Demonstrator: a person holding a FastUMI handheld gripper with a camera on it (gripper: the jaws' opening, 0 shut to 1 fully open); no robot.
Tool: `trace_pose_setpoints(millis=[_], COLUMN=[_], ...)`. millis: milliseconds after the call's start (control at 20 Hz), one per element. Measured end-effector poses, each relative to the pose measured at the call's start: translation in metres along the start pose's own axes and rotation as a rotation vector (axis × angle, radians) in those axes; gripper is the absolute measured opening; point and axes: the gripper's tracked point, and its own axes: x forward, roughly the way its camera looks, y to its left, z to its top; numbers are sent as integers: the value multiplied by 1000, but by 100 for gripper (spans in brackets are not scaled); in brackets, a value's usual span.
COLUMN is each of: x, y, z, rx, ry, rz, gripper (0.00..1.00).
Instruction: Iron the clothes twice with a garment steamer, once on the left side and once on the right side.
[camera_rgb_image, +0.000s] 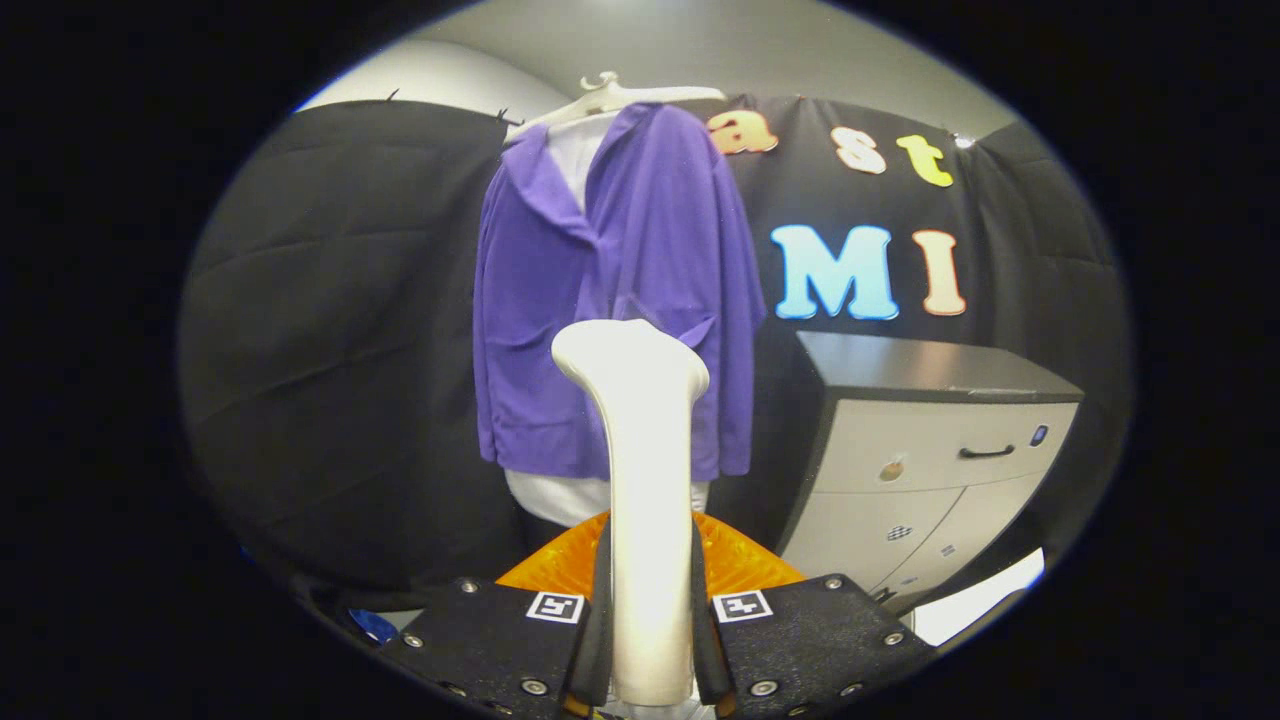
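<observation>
A white garment steamer (640, 480) stands upright between my fingers, its handle pressed from both sides and its flared head pointing up. My gripper (648, 610) is shut on that handle. Beyond it a purple jacket (610, 300) hangs over a white shirt on a white hanger (610, 98) against the black booth wall. The steamer head covers the lower middle of the jacket and appears a little short of the cloth; contact cannot be told.
A grey cabinet (930, 450) with a dark top, a drawer handle and lower doors stands to the right of the hanging clothes. Black cloth covers the wall to the left of the jacket.
</observation>
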Motion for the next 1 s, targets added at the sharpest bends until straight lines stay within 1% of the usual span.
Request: trace_pose_setpoints(millis=[50, 150, 300, 400, 500, 700, 750, 800, 1000], x=[-9, -41, -86, -111, -133, -174, -184, -191, -206], y=[-12, -45, -89, -112, -130, -163, -170, -175, -186], z=[13, 36, 47, 48, 42, 23, 23, 23, 16], rx=[15, 35, 52, 60, 62, 97, 99, 99, 107], ry=[-40, -100, -137, -153, -175, -176, -206, -227, -226], rz=[-16, -50, -100, -129, -170, -236, -252, -265, -291], gripper=[33, 32, 32, 33, 32, 33, 32, 32, 32])
